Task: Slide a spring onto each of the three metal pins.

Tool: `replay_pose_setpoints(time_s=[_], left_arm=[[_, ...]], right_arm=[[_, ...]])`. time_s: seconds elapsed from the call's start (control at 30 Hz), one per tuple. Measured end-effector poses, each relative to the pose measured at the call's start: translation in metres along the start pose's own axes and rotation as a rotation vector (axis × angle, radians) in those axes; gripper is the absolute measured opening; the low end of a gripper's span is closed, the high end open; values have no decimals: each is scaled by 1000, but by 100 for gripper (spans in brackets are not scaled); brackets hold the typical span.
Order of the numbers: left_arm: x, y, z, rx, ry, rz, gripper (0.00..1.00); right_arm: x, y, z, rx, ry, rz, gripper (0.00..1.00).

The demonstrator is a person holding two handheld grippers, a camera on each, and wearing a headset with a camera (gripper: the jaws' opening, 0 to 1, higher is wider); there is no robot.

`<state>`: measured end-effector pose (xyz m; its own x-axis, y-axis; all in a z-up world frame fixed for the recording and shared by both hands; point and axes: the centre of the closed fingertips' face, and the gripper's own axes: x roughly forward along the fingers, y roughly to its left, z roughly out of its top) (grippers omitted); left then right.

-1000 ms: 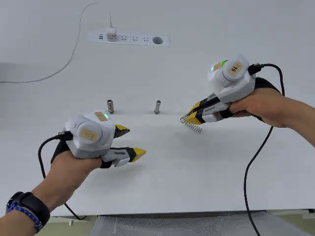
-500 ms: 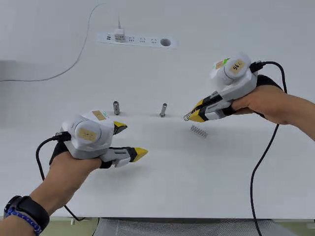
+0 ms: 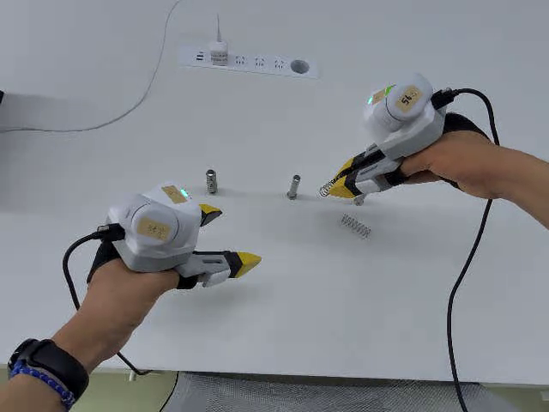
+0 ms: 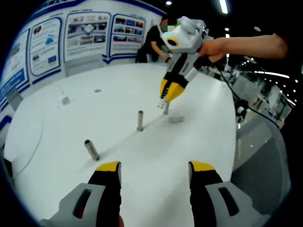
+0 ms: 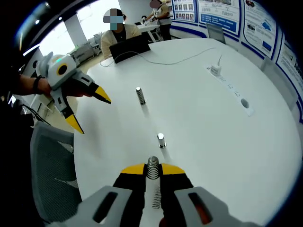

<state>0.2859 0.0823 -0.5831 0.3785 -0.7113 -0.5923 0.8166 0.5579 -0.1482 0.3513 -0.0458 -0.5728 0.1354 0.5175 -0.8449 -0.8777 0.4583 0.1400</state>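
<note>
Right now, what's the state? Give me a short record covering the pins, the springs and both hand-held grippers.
first pin: upright, with a spring on it
middle pin: upright, bare
third pin: upright, no spring on it yet, directly under the right hand-held gripper's tip
held spring: pinched in the right hand-held gripper, lower end at the third pin's top; contact unclear
loose spring: lying flat on the table, beside the third pin
left hand-held gripper: open, holding nothing, near the first pin

A sprung pin point(image 3: 211, 181) and bare pin point(image 3: 294, 186) stand upright; loose spring point(image 3: 355, 226) lies flat.
</note>
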Motion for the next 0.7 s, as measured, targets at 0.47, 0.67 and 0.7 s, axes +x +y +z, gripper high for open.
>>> replay_pose_setpoints(time_s=[0.47, 0.67, 0.7], left_arm=[[-11, 7, -4, -51, -14, 17, 61], [-16, 10, -5, -57, -17, 33, 63], [-16, 11, -5, -60, -18, 34, 63]], right_arm=[[11, -7, 19, -33, 13, 1, 12], [18, -7, 24, -43, 19, 11, 12], [19, -8, 25, -43, 18, 11, 12]])
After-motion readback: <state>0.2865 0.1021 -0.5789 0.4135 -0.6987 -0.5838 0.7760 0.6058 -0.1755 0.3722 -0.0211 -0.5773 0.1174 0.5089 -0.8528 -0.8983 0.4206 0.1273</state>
